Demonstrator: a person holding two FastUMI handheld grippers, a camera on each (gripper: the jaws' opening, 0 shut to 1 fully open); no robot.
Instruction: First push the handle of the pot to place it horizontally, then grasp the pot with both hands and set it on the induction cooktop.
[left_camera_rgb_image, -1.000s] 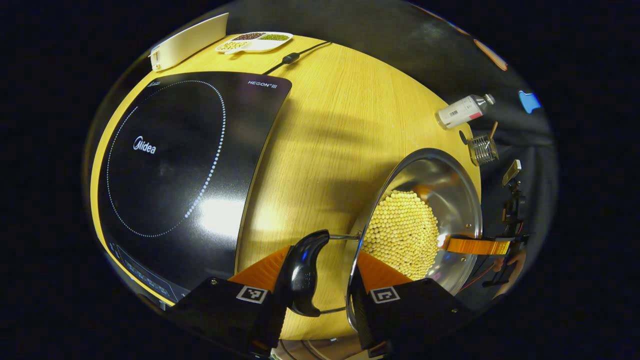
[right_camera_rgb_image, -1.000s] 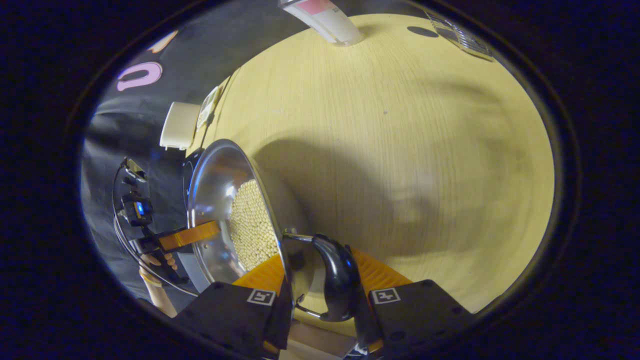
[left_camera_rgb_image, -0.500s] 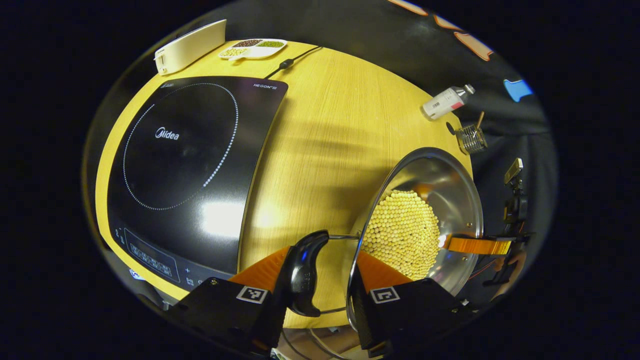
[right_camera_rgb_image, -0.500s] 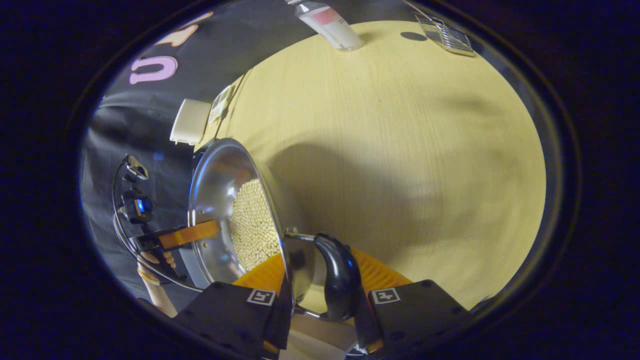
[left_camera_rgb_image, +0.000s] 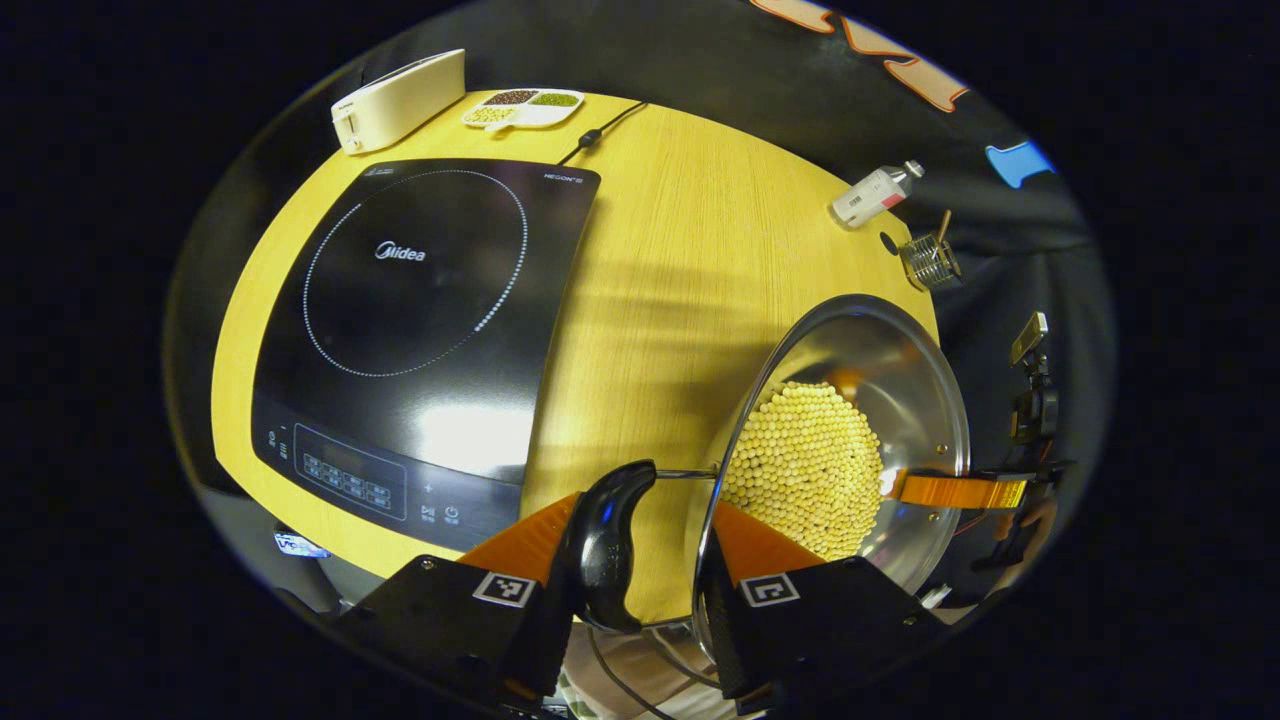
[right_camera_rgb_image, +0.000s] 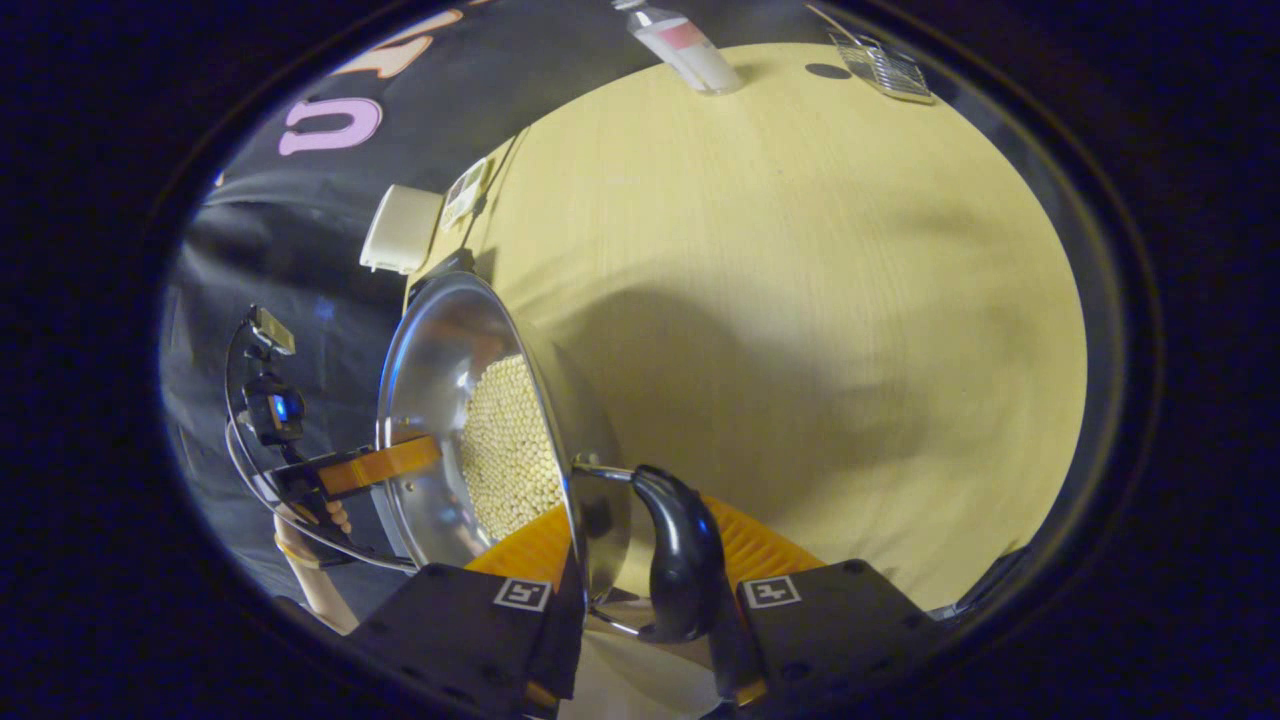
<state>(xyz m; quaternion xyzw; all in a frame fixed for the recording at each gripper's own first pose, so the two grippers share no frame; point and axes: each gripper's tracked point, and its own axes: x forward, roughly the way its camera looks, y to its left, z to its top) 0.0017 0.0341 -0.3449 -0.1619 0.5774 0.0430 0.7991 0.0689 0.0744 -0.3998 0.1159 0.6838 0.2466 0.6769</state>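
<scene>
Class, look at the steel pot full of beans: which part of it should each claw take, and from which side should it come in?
Take the pot by its two black side handles, one claw from each end. Each handle stands off the rim on wire loops, so one finger can go inside the wall and one outside the handle, as both claws appear to do.

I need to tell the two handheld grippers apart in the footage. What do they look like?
Both look alike: the left gripper and right gripper each have black housings bearing small square black-and-white marker tags. A thin black cable loops behind the farther one.
</scene>
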